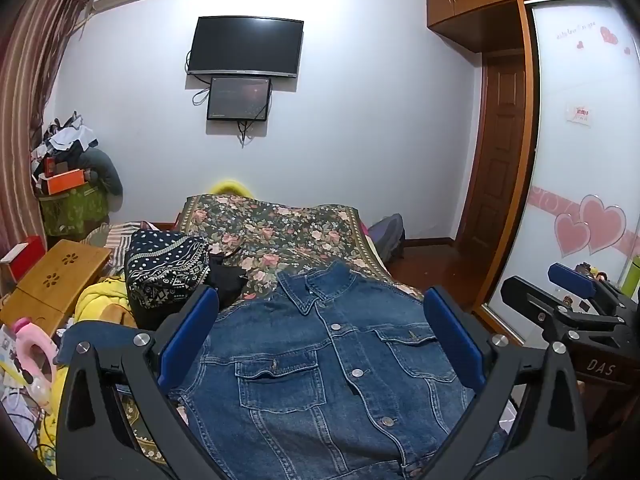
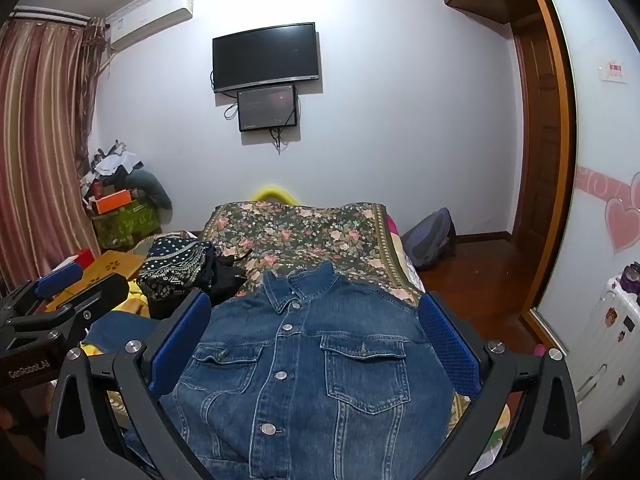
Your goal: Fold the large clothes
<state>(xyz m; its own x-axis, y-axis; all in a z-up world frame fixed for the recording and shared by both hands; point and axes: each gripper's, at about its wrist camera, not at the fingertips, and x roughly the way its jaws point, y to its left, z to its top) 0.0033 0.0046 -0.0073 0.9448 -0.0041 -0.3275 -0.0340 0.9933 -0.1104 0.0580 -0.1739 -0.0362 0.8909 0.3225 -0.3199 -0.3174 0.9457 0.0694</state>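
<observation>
A blue denim jacket (image 1: 332,364) lies front-up and buttoned on the floral bedspread (image 1: 272,232), collar toward the far wall. It also shows in the right wrist view (image 2: 312,364). My left gripper (image 1: 320,336) is open and empty, held above the jacket with its blue pads wide apart. My right gripper (image 2: 316,340) is open and empty too, over the jacket's chest. Each gripper shows at the edge of the other's view: the right one (image 1: 576,292) and the left one (image 2: 60,284). One sleeve (image 2: 116,330) hangs off to the left.
A patterned dark bag (image 1: 168,268) and black cloth (image 1: 228,280) lie left of the jacket. A wooden lap table (image 1: 56,280), yellow clothes and clutter fill the left side. Wardrobe doors (image 1: 580,160) and a white suitcase (image 2: 604,344) stand right. A backpack (image 2: 432,236) sits on the floor.
</observation>
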